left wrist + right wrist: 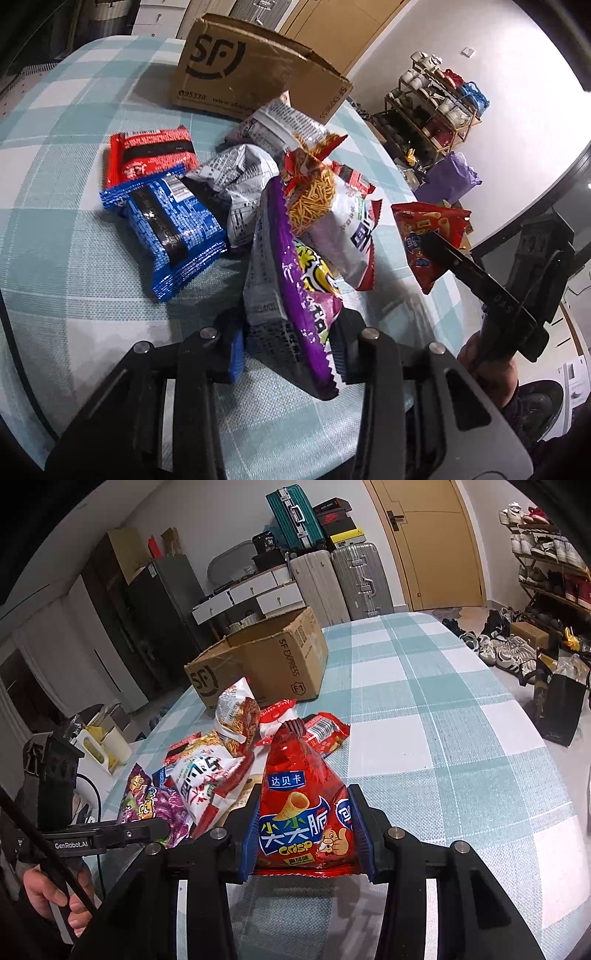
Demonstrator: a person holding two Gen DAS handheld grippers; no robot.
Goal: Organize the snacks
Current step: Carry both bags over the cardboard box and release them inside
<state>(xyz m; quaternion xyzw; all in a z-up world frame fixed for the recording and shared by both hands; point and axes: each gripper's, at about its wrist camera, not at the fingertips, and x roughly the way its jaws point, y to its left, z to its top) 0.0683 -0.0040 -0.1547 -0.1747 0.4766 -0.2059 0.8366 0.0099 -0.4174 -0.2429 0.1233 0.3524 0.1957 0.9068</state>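
Note:
My left gripper (pixel 291 347) is shut on the lower end of a purple snack bag (pixel 295 280), which tilts up out of the snack pile. The pile also holds a blue pack (pixel 173 236), a red pack (pixel 151 155), silvery bags (pixel 240 184) and a white-and-red noodle-snack bag (pixel 332 221). My right gripper (pixel 304 838) is shut on a red crisp bag (pixel 295 812), held upright above the checked tablecloth (pixel 443 738). In the left wrist view that red crisp bag (pixel 428 236) hangs to the right of the pile. An open cardboard box (pixel 266 661) stands behind the snacks.
The table edge curves close on the left wrist view's right side, with a shoe rack (pixel 436 103) and a purple bag (pixel 450 177) beyond. Suitcases (pixel 340 576) and drawers stand past the box. A black paper bag (pixel 557 701) sits on the floor.

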